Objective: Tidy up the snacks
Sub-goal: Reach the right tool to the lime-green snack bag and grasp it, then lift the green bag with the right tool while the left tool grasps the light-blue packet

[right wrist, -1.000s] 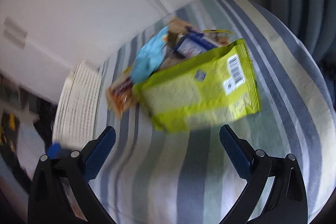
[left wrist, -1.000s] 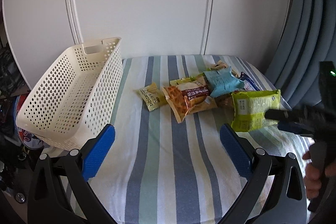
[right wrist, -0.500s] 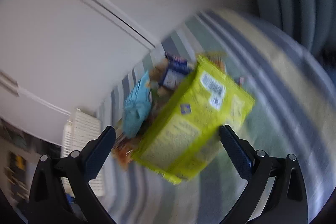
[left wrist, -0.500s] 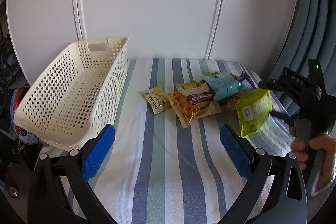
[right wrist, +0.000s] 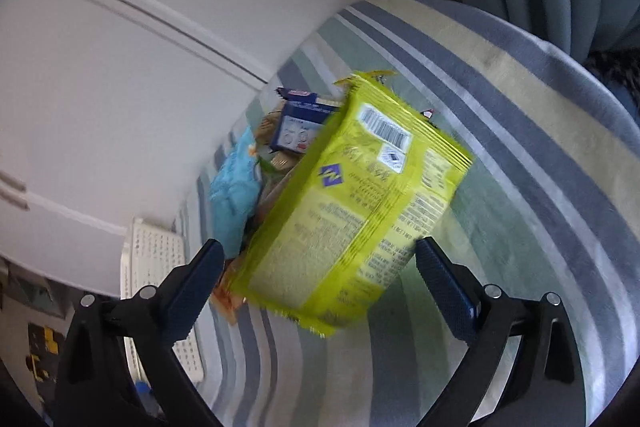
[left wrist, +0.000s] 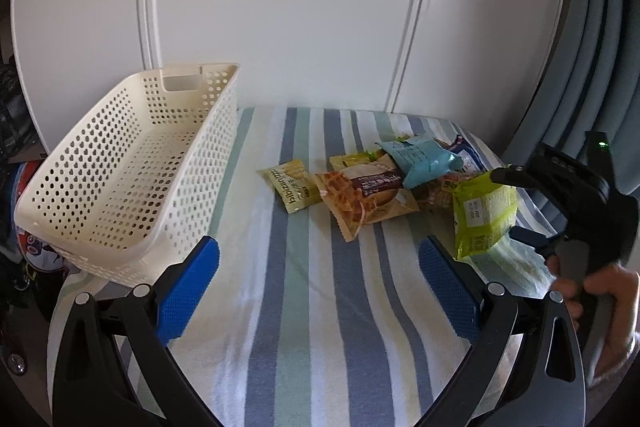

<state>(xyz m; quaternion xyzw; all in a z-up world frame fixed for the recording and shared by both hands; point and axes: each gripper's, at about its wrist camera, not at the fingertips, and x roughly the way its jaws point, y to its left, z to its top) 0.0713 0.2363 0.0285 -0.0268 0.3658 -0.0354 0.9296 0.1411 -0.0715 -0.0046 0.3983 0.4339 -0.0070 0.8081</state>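
Lifted clear of the striped desk and tilted: a green packet, wedged across its width in the right tongs, spread wide around it. Just behind, a pile of other snacks; well off to the left, an empty basket. Nothing in the left tongs, gaping low over the desk. Likely to slip: puffy, slick film under a light edge hold, easily shaken loose on a quick swing toward the basket. Could also crush if squeezed harder.

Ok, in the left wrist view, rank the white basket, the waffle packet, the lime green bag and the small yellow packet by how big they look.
1. White basket
2. Waffle packet and lime green bag: look alike, unranked
3. Small yellow packet
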